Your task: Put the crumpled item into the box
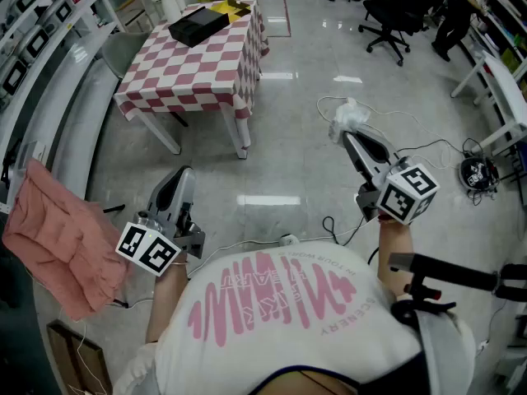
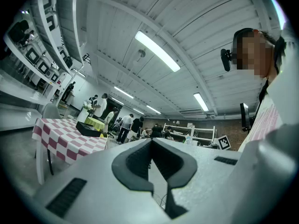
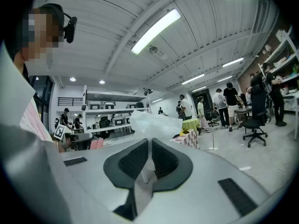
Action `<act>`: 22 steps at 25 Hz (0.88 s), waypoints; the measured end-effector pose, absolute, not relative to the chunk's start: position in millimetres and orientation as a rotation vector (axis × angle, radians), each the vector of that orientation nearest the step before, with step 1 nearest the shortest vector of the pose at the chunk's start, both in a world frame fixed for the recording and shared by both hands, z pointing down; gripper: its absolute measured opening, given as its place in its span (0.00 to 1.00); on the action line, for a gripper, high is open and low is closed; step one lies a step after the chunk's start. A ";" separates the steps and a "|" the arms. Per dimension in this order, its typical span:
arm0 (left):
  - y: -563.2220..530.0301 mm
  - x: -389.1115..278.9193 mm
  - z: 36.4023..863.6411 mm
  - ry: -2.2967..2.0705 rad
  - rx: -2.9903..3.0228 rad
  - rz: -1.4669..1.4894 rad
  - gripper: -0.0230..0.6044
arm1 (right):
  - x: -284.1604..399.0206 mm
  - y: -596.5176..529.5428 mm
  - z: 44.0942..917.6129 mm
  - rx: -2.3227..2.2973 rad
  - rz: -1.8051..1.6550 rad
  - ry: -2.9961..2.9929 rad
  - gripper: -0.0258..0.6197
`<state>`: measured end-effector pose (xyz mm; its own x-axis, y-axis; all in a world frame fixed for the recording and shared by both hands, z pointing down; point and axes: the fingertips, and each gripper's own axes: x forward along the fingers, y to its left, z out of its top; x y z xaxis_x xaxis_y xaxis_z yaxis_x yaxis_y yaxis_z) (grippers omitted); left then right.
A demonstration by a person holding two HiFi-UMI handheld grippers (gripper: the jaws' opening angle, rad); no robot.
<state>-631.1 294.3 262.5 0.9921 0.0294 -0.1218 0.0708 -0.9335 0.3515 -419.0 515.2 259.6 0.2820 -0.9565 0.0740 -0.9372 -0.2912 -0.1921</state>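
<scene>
A crumpled white plastic item [image 1: 349, 118] is pinched at the tip of my right gripper [image 1: 346, 136], held up over the floor to the right of the table. In the right gripper view the item [image 3: 154, 124] bulges out just beyond the near-closed jaws [image 3: 149, 143]. A black box [image 1: 198, 25] lies on the far part of the red-and-white checkered table [image 1: 198, 72], well away from both grippers. My left gripper [image 1: 183, 176] hangs low at the left, jaws together and empty. The left gripper view also shows the box [image 2: 88, 129].
A pink cloth [image 1: 58, 237] hangs at the left by grey shelving. White cables [image 1: 428, 151] and a black round device [image 1: 476, 172] lie on the floor at the right. A black office chair [image 1: 394, 13] stands at the back. Several people stand in the distance.
</scene>
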 end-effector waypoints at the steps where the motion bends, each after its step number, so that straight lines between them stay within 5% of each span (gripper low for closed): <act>1: 291.8 -634.6 262.1 0.072 2.773 -0.166 0.05 | -422.1 513.5 258.8 -2.426 -0.263 1.798 0.08; 9: 274.7 -660.5 271.7 0.078 2.763 -0.173 0.05 | -445.4 511.5 265.7 -2.484 -0.248 1.776 0.08; 22: 231.7 -625.3 306.6 0.048 2.718 -0.114 0.05 | -386.9 507.1 277.0 -2.552 -0.326 1.579 0.08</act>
